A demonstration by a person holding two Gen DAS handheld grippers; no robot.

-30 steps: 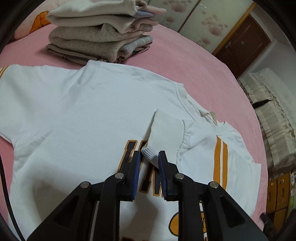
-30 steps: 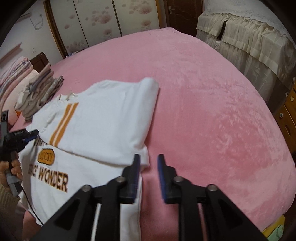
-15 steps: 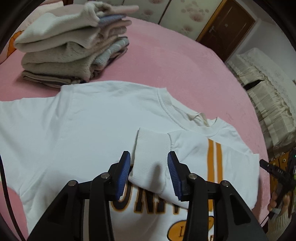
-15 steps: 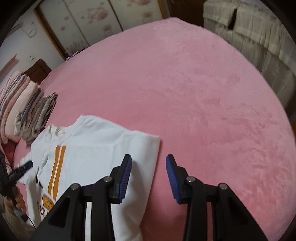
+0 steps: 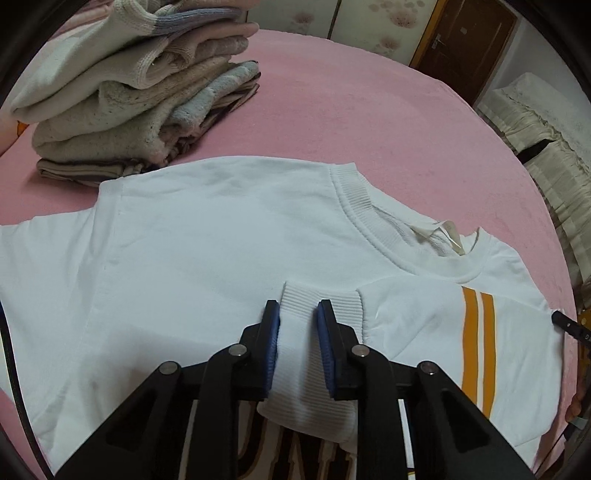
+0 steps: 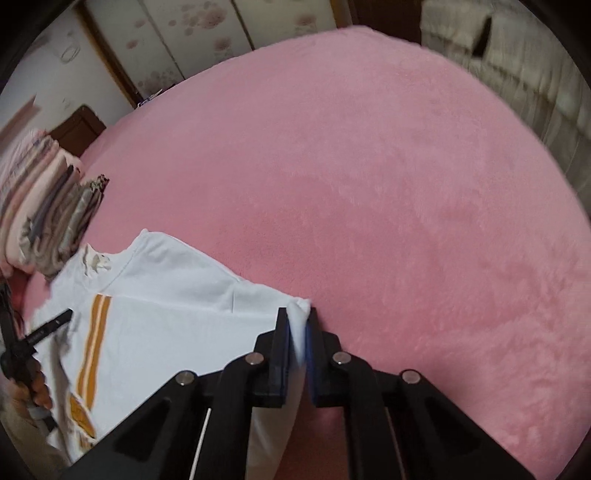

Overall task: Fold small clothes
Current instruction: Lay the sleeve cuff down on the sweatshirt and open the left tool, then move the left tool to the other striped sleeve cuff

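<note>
A white sweatshirt with orange stripes and dark lettering lies flat on the pink bed. One sleeve is folded across its chest. My left gripper has its jaws on either side of the ribbed cuff of that sleeve, touching it, with a wide gap between them. My right gripper is shut on the folded corner of the sweatshirt at its shoulder edge. The left gripper's tip also shows in the right wrist view.
A stack of folded clothes stands behind the sweatshirt; it also shows in the right wrist view. The pink bed stretches to the right. Wardrobe doors and a draped sofa stand beyond the bed.
My left gripper slid forward along the cuff and its jaws narrowed onto it. My right gripper moved to the sweatshirt's folded corner and shut on it.
</note>
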